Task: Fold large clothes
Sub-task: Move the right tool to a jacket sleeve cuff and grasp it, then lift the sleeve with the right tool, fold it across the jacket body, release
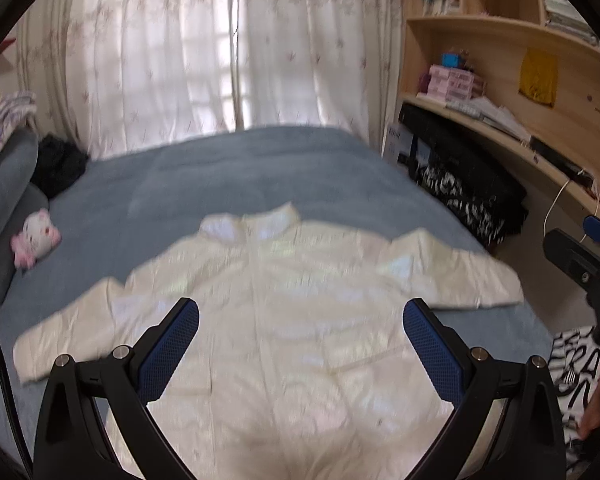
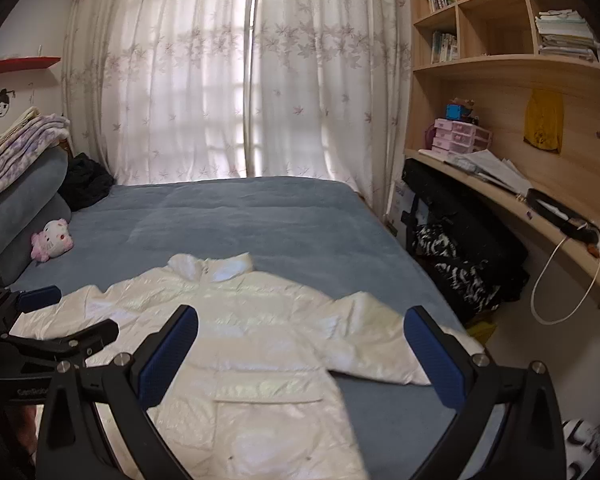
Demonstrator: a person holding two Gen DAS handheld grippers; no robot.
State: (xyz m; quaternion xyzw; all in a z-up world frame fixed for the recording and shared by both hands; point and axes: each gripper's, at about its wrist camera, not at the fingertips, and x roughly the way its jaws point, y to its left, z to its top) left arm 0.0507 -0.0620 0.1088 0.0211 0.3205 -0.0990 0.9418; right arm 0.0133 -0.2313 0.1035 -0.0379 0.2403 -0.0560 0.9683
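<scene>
A shiny white puffer jacket [image 1: 284, 320] lies spread flat, front up, on the blue bed [image 1: 228, 168], collar toward the window and both sleeves stretched out. It also shows in the right wrist view [image 2: 260, 344]. My left gripper [image 1: 300, 344] is open and empty, above the jacket's lower body. My right gripper [image 2: 300, 352] is open and empty, above the jacket's right side near the right sleeve [image 2: 384, 344]. The left gripper also shows at the left edge of the right wrist view [image 2: 56, 320].
A pink and white plush toy [image 2: 52, 244] sits by grey pillows [image 2: 28, 204] at the bed's left. Dark bags [image 2: 464, 248] stand between the bed and a wooden desk with shelves [image 2: 500, 184]. Curtains [image 2: 240, 80] hang behind the bed.
</scene>
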